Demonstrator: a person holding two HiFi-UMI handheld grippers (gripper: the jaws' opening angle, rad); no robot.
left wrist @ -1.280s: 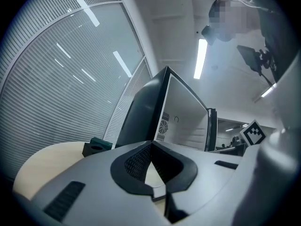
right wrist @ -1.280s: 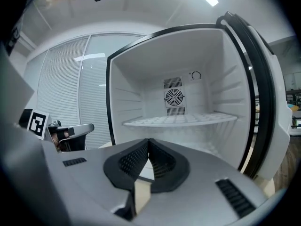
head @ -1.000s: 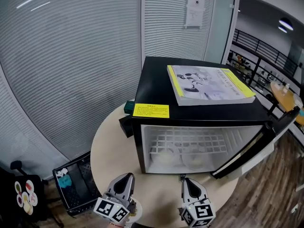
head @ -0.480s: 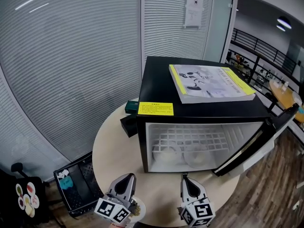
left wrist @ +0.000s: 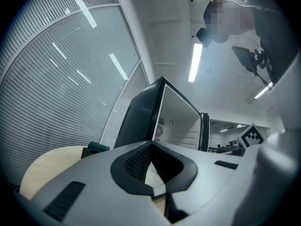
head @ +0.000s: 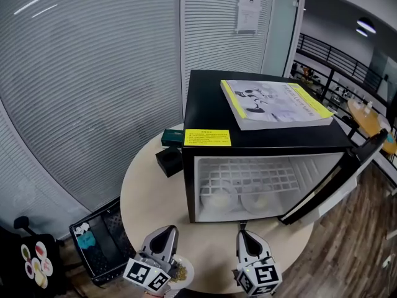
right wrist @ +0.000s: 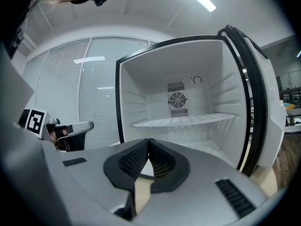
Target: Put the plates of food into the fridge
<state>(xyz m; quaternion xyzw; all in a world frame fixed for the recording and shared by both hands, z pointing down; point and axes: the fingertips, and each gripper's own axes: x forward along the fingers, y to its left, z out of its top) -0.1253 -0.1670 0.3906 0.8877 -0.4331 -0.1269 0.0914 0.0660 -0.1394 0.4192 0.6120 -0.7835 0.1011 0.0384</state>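
Right now we hold both grippers low at the near edge of the round table (head: 146, 191), facing the open fridge (head: 260, 138). Our left gripper (head: 165, 230) has its jaws pressed together with nothing between them, and our right gripper (head: 243, 236) is likewise closed and empty. On the fridge floor, under the wire shelf (head: 245, 177), the left plate (head: 216, 200) and the right plate (head: 257, 200) sit side by side, both well ahead of the gripper tips. A third plate (head: 182, 270) with some yellowish food lies on the table just beside the left gripper, partly hidden by it. The fridge door (head: 338, 176) swings out to the right. A book (head: 276, 103) lies flat on the fridge top. A small black box (head: 169, 161) and a green box (head: 171, 136) rest on the table by the fridge's left side.
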